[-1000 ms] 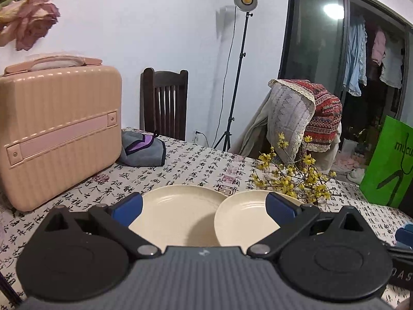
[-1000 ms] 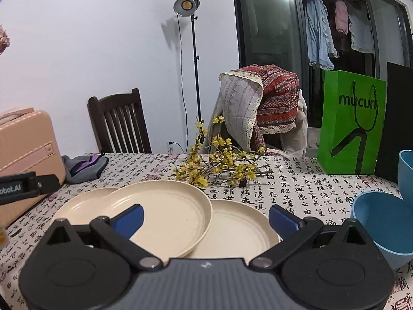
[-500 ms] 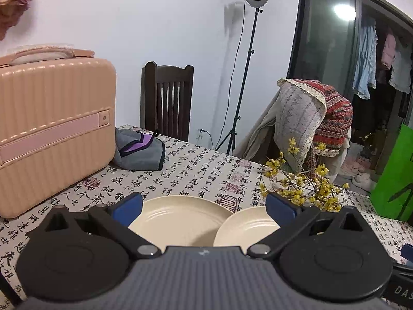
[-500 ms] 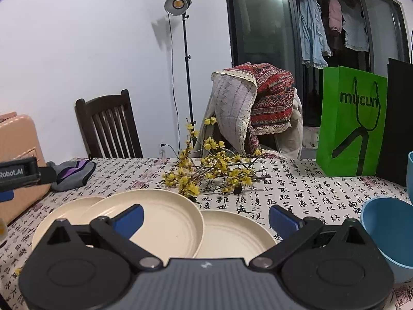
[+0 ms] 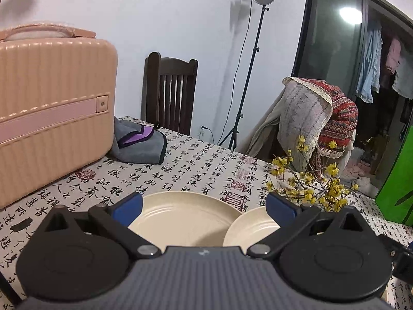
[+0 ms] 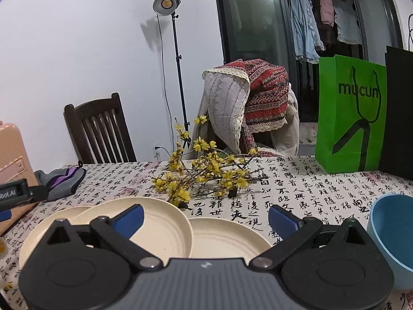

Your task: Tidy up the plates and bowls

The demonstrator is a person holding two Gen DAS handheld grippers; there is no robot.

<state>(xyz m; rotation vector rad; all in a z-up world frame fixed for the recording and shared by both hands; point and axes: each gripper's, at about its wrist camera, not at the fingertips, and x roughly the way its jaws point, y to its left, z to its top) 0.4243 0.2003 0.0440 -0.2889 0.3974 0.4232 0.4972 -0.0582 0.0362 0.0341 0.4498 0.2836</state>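
On the table (image 6: pixel 296 180) with its calligraphy-print cloth, three cream round ridged plates overlap in a row: left plate (image 6: pixel 46 230), middle plate (image 6: pixel 160 227) riding over it, right plate (image 6: pixel 227 240). A blue bowl (image 6: pixel 392 232) sits far right. The left tool (image 5: pixel 204 204) and right tool (image 6: pixel 205 215) hover spread wide, holding nothing. Best pinch a plate's raised rim squarely, clear of the yellow-flowered branches (image 6: pixel 206 175). Near rims hide behind the tools; the bowl is cut off.

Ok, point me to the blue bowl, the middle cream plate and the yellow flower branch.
blue bowl (image 6: pixel 392 222): right wrist view, on its inner wall.
middle cream plate (image 6: pixel 165 230): right wrist view, on its bare ridged well.
yellow flower branch (image 6: pixel 206 173): right wrist view, on the central blossoms and twigs.
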